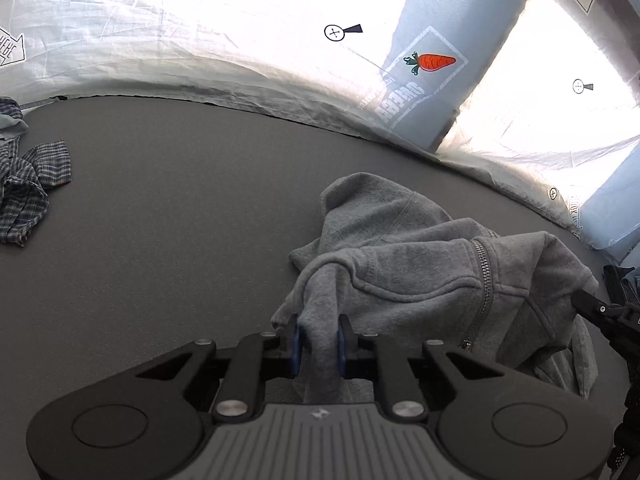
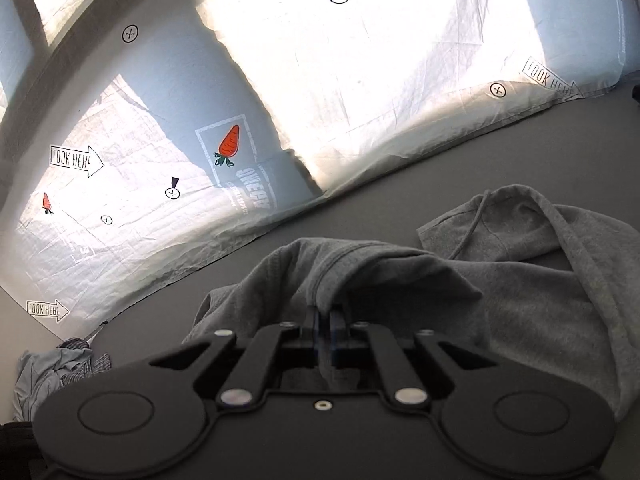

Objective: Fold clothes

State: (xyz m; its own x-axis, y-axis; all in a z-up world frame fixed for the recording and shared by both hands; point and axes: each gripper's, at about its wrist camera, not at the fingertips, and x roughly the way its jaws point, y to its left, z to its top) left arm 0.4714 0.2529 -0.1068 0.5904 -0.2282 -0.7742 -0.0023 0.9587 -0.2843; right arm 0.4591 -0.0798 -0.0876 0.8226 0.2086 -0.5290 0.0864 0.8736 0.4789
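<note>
A grey zip-up hoodie [image 1: 420, 264] lies bunched on the dark grey table [image 1: 168, 208], its metal zipper [image 1: 482, 284] running down the middle. My left gripper [image 1: 319, 334] is shut on a thick fold of its grey fabric, which hangs between the blue pads. In the right wrist view the same hoodie [image 2: 520, 300] spreads to the right, with its hood and drawstring [image 2: 468, 232] at the far side. My right gripper [image 2: 325, 314] is shut on a thin edge of the hoodie, lifted into a ridge. The right gripper's black tip [image 1: 600, 312] shows at the left view's right edge.
A crumpled blue plaid garment [image 1: 28, 184] lies at the table's left side, seen again with a light blue cloth [image 2: 60, 364] at the lower left. White sheeting printed with carrots and arrows [image 1: 432, 62] borders the table's far edge.
</note>
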